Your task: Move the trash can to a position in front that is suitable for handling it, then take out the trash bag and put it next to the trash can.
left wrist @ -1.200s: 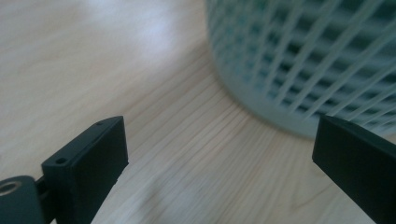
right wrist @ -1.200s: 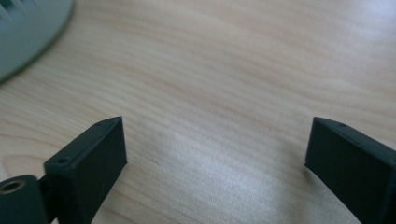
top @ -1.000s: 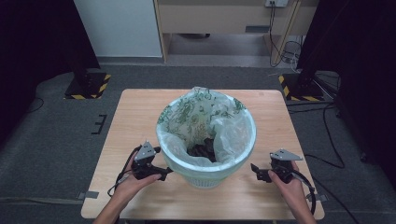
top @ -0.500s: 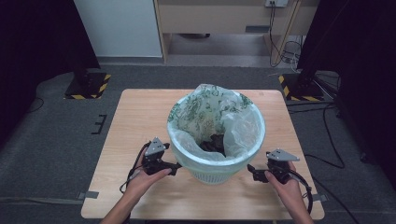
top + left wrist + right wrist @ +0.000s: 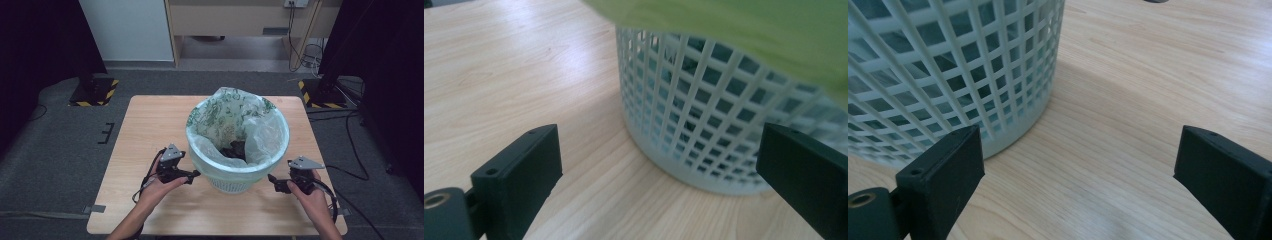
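A pale green lattice wastebasket (image 5: 230, 180) stands near the front middle of the wooden table (image 5: 150, 130). A clear liner bag with a green leaf print (image 5: 225, 120) is folded over its rim, and dark scraps (image 5: 235, 150) lie inside. My left gripper (image 5: 195, 174) is open, its tips at the basket's left wall (image 5: 694, 125), nothing between the jaws. My right gripper (image 5: 271, 179) is open just right of the basket (image 5: 948, 65), jaws spread over bare wood (image 5: 1128, 100).
Bare tabletop lies behind and to both sides of the basket. Cables (image 5: 145, 180) trail from each gripper toward the front edge. Beyond the table are a grey floor, black stands with yellow-striped bases (image 5: 95, 92) and a wooden cabinet (image 5: 240, 20).
The basket has slid right and slightly toward the front. Both grippers moved right with it, the left one staying against its left wall.
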`<action>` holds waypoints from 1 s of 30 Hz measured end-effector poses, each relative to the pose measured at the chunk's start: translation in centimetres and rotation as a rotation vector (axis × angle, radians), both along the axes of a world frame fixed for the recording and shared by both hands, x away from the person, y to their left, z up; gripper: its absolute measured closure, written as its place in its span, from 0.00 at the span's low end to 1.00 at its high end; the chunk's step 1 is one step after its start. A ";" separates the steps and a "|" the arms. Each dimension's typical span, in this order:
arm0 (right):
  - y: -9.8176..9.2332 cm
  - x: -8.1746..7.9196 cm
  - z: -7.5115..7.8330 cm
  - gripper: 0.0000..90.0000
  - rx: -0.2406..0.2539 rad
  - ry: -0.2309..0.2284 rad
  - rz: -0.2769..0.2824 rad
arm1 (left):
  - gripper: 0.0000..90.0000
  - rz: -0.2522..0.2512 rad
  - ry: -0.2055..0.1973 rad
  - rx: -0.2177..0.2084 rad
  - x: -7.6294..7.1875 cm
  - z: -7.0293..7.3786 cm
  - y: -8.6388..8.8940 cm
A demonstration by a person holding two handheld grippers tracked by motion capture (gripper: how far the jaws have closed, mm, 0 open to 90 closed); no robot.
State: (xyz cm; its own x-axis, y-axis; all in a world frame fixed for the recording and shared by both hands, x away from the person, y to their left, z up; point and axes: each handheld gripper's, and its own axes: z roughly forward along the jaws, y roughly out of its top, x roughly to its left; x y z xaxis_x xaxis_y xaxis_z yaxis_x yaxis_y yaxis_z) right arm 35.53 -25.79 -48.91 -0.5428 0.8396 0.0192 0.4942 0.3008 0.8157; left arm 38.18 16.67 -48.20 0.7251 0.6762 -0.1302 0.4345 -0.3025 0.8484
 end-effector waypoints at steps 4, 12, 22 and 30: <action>-1.0 0.0 1.4 0.07 0.010 0.008 0.016 | 0.04 0.031 -0.008 -0.002 -0.5 0.9 2.1; -1.9 -0.2 4.3 0.05 -0.009 -0.014 0.024 | 0.05 0.070 -0.024 -0.049 -0.2 3.4 3.7; -1.8 -0.5 6.1 0.10 0.032 -0.047 0.030 | 0.05 0.067 -0.060 -0.079 -0.5 5.9 3.8; -2.5 -1.1 8.1 0.18 0.092 -0.093 0.033 | 0.06 0.055 -0.096 -0.094 -1.1 8.7 4.1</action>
